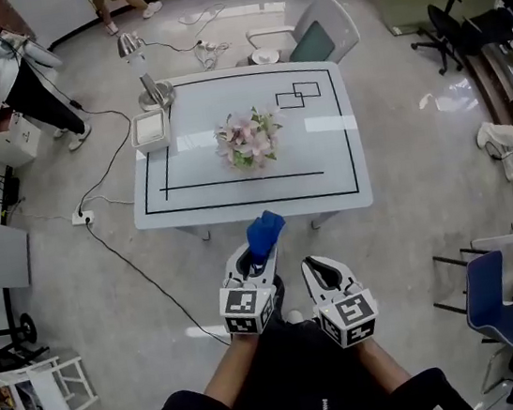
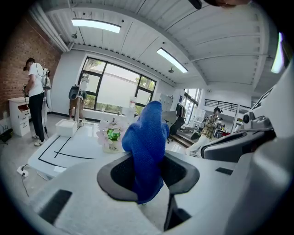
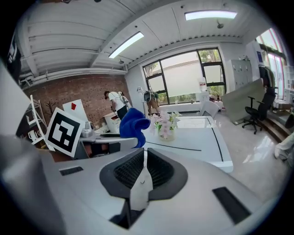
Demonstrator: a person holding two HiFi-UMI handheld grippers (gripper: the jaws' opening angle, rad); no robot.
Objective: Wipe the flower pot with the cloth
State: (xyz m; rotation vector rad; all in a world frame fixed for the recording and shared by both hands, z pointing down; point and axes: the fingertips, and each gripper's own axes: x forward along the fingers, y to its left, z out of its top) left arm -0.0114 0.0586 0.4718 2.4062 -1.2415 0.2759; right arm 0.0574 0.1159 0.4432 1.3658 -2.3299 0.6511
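Flower pot (image 2: 111,146): upright at the middle of the table (image 1: 326,161), hidden under its blossoms in the head view; bare top all round, white box (image 1: 150,129) and lamp (image 1: 154,92) at the far-left corner. Cloth (image 2: 146,142): blue, long axis running straight out of the left tool (image 2: 148,172), which is clenched on its lower end, tip pointing toward the pot, held before the table's near edge. Right tool (image 3: 144,160): jaws pressed together on nothing, just beside the left.
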